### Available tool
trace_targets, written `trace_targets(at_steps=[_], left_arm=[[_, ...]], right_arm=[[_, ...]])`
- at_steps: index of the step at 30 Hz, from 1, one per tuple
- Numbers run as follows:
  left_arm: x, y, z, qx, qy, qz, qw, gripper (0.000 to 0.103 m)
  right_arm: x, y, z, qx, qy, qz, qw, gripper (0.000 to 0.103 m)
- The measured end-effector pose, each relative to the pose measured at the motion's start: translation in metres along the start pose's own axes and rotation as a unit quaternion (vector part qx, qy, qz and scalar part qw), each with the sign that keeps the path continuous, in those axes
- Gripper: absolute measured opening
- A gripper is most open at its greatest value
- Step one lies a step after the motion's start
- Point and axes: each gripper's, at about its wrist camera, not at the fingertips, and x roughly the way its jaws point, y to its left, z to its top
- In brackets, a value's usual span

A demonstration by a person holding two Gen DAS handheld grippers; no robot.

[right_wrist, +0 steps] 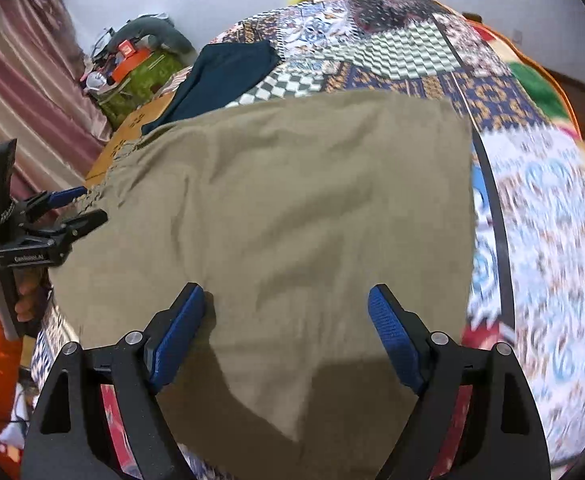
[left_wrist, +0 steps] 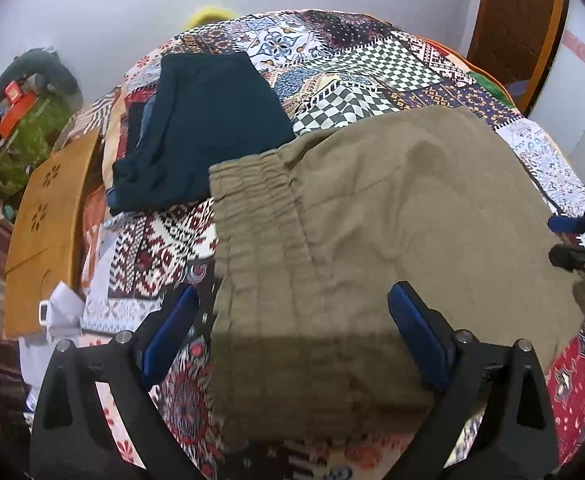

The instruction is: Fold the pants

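Khaki pants lie folded on the patterned bedspread, with the elastic waistband on the left. My left gripper is open just above the pants' near left part, holding nothing. My right gripper is open above the near edge of the same pants, holding nothing. The right gripper shows at the right edge of the left wrist view. The left gripper shows at the left of the right wrist view, by the waistband.
Folded dark teal clothes lie on the bed behind the pants. A wooden board leans at the bed's left side. Clutter with an orange box sits by the wall. A wooden door is at the back right.
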Motion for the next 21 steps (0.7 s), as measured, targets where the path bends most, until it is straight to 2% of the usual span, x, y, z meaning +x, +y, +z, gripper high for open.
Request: trace_targets(at_steps=[9, 15, 18, 21], left_arm=[[-0.029, 0.004, -0.024, -0.021, -0.017, 0.007, 0.9996, 0.097], [-0.049, 0.011, -0.033, -0.038, -0.026, 0.015, 0.9988, 0.097], [-0.062, 0.021, -0.034, -0.072, -0.036, 0.006, 0.9968, 0.097], [-0.069, 0.032, -0.036, -0.113, -0.036, -0.031, 0.9924, 0.097]], right_arm=[[-0.019, -0.013, -0.038, 0.031, -0.018, -0.022, 0.999, 0.082], [-0.026, -0.008, -0.041, 0.03, -0.026, -0.043, 0.998, 0.082], [-0.035, -0.003, -0.036, 0.032, -0.043, -0.038, 0.998, 0.082], [-0.046, 0.007, -0.025, 0.022, -0.07, -0.039, 0.997, 0.082]])
